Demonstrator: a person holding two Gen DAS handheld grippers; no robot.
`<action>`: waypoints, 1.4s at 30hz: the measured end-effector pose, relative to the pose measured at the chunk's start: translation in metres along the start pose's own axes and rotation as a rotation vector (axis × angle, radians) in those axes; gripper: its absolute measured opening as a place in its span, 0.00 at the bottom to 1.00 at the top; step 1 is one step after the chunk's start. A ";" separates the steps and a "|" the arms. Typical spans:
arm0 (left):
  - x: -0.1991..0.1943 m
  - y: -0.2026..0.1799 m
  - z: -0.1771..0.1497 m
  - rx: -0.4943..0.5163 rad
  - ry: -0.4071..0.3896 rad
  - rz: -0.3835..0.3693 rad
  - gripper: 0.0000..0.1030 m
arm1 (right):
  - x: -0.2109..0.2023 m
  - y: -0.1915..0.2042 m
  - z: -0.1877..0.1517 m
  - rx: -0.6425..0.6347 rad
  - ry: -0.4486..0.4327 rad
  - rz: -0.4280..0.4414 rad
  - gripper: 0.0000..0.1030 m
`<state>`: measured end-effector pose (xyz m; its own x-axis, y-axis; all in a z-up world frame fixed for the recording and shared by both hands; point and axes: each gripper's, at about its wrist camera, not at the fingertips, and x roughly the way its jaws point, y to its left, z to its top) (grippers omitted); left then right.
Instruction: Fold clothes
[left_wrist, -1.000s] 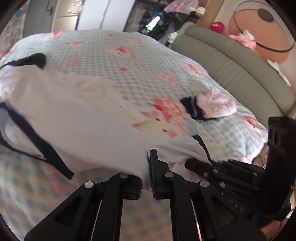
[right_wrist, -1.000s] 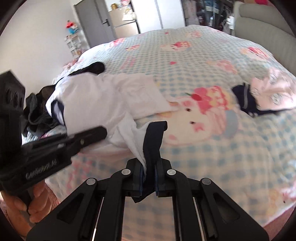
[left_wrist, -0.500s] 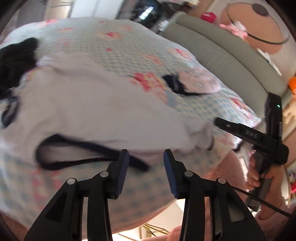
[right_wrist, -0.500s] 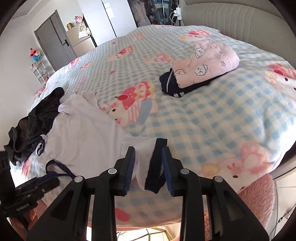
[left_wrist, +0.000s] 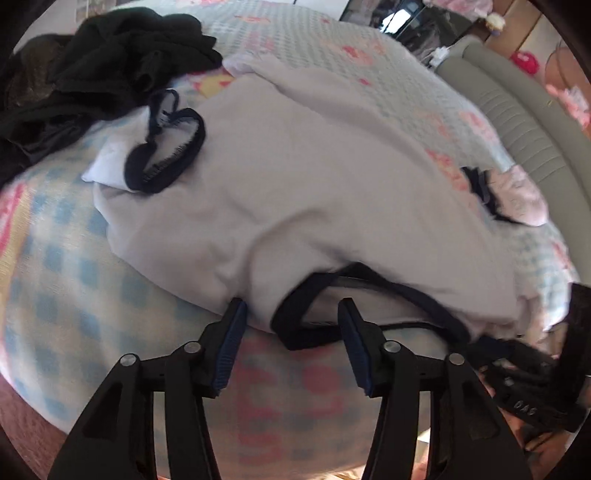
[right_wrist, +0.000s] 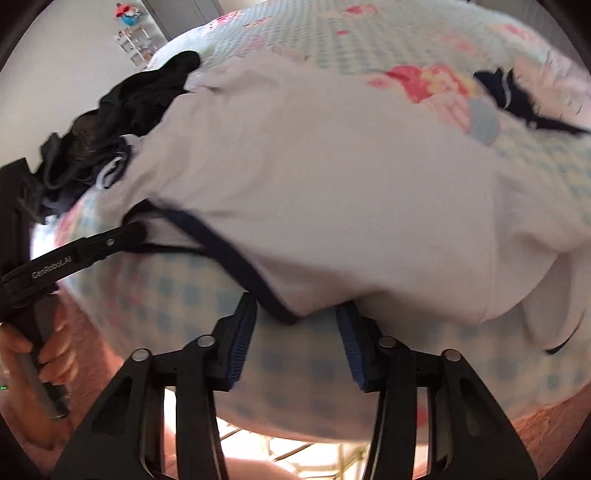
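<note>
Both grippers, left (left_wrist: 290, 325) and right (right_wrist: 295, 317), gape empty at the white T-shirt's (left_wrist: 314, 184) navy neckline (left_wrist: 303, 332); shoulder pinches likely follow

Black clothes pile (left_wrist: 92, 62) crowds the white shirt's (left_wrist: 314, 192) left; blanket (left_wrist: 74, 295) near it lies bare.

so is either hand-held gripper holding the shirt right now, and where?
Neither. Left hand-held gripper and right hand-held gripper are open at the white shirt's navy-trimmed near edge.
</note>
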<state>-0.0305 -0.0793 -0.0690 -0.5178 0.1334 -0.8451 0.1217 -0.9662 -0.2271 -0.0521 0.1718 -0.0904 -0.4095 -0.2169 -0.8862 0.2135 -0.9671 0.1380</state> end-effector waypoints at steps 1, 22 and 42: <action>0.001 0.000 0.001 0.007 0.003 0.009 0.24 | -0.003 -0.001 0.001 -0.009 -0.029 -0.039 0.37; -0.007 0.036 0.002 -0.116 -0.004 -0.209 0.27 | -0.036 -0.026 -0.007 0.149 -0.068 0.170 0.50; 0.013 0.050 0.008 -0.162 0.036 -0.242 0.37 | -0.038 -0.088 0.002 0.223 -0.067 0.058 0.55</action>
<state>-0.0378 -0.1278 -0.0873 -0.5180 0.3665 -0.7729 0.1336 -0.8578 -0.4963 -0.0573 0.2646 -0.0681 -0.4614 -0.2737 -0.8439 0.0404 -0.9567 0.2882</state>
